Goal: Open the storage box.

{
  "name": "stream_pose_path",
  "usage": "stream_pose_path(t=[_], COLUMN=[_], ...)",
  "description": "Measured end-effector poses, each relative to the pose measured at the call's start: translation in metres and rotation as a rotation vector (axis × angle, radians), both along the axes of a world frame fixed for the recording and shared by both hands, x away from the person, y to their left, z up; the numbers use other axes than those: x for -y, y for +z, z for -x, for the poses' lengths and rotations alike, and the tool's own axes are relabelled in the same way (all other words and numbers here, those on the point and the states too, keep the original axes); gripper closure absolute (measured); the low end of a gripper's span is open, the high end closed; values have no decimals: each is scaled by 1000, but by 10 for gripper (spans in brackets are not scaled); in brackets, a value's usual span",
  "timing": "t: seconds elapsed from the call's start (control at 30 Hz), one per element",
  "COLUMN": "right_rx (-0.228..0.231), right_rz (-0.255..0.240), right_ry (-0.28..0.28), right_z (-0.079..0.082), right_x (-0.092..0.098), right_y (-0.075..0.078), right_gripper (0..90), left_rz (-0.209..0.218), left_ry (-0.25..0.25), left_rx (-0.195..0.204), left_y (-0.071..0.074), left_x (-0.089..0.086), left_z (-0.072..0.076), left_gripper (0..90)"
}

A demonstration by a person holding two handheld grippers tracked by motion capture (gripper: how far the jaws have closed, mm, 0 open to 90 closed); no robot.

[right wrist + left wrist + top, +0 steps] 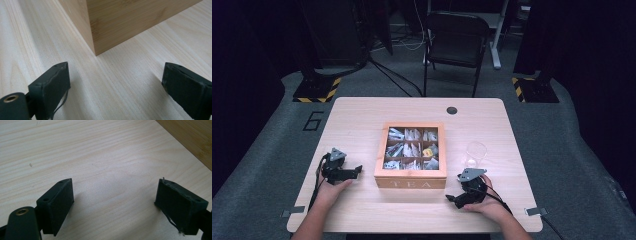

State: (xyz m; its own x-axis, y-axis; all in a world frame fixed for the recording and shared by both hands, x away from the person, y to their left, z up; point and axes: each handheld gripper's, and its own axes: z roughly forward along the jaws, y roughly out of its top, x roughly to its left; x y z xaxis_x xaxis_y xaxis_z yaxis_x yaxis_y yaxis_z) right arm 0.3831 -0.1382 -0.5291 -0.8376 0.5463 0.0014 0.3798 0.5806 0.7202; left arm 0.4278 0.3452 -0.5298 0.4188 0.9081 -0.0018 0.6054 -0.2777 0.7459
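Claws both idle: your left claw (357, 170) and right claw (451, 198) sit on the counter (362, 115) spread wide, nothing between the pads in either gripper view. Tea box (410, 176) is at counter centre, lid off or folded out of sight, nine cells stocked with bags (412, 149). From the box, left claw is at 9 o'clock, right claw at 4, glass (475, 154) at 3. No bag lifted, glass looks empty, so by my read nothing's started. All left to do.
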Motion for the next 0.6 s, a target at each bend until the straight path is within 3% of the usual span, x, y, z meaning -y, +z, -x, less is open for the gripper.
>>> stream_pose_path(t=[0.6], right_rx=[4], right_rz=[-5], right_ry=[-4], right_z=[0], right_x=[0], right_y=[0], right_gripper=[86], left_rz=[-3], left_ry=[-1], left_rx=[-1], left_y=[0], left_x=[0], left_z=[0], left_gripper=[149])
